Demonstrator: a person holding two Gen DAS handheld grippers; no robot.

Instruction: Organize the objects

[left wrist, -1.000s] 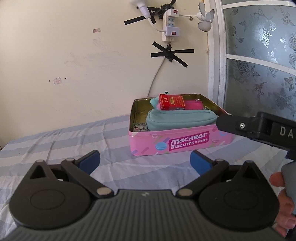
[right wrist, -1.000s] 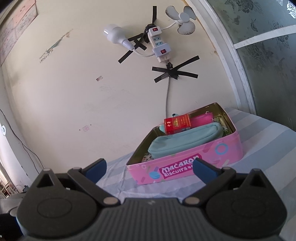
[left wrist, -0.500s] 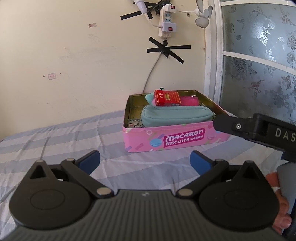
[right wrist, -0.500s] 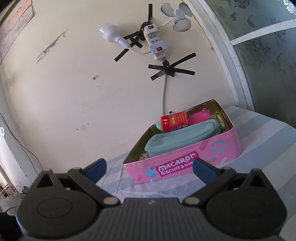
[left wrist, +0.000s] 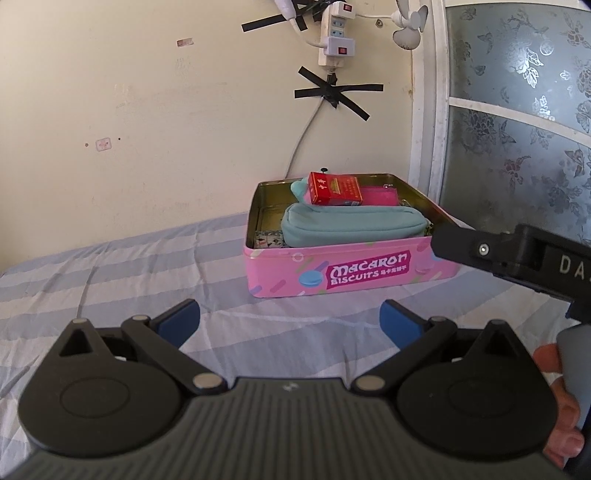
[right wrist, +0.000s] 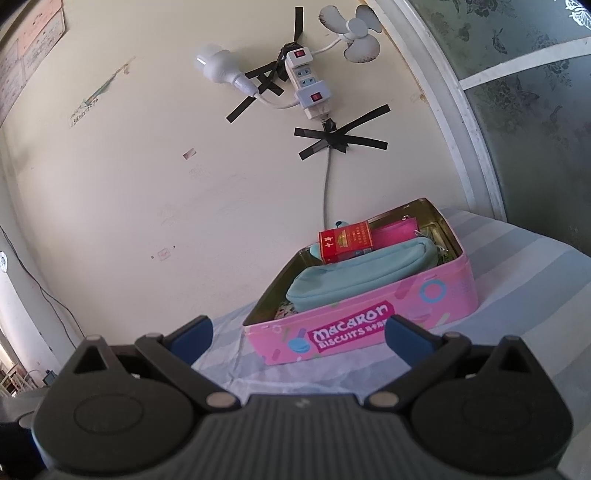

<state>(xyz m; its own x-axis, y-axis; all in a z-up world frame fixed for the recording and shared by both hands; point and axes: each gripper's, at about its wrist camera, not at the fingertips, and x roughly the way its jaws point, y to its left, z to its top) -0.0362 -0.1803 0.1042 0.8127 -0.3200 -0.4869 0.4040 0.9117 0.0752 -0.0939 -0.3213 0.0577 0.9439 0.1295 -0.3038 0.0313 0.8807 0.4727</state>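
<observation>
A pink Macaron Biscuits tin (left wrist: 354, 271) (right wrist: 436, 295) stands open on the striped bedsheet by the wall. Inside lie a teal pouch (left wrist: 351, 225) (right wrist: 354, 275), a red box (left wrist: 334, 188) (right wrist: 345, 242) resting on top, a pink flat item (left wrist: 380, 195) behind it, and a small patterned piece (left wrist: 267, 238) in the front left corner. My left gripper (left wrist: 290, 321) is open and empty, well short of the tin. My right gripper (right wrist: 297, 334) is open and empty too, just in front of the tin; its body (left wrist: 517, 254) shows in the left wrist view.
The blue-and-white striped sheet (left wrist: 129, 280) spreads out left of the tin. Behind it a cream wall holds a taped power strip (right wrist: 308, 88), a cable and a small fan (right wrist: 356, 35). A frosted glass door (left wrist: 517, 122) stands at the right. A hand (left wrist: 557, 398) holds the right gripper.
Both cameras have shifted slightly, so the tin sits a little differently in view. Both grippers stay open and empty; the tin's contents have not moved.
</observation>
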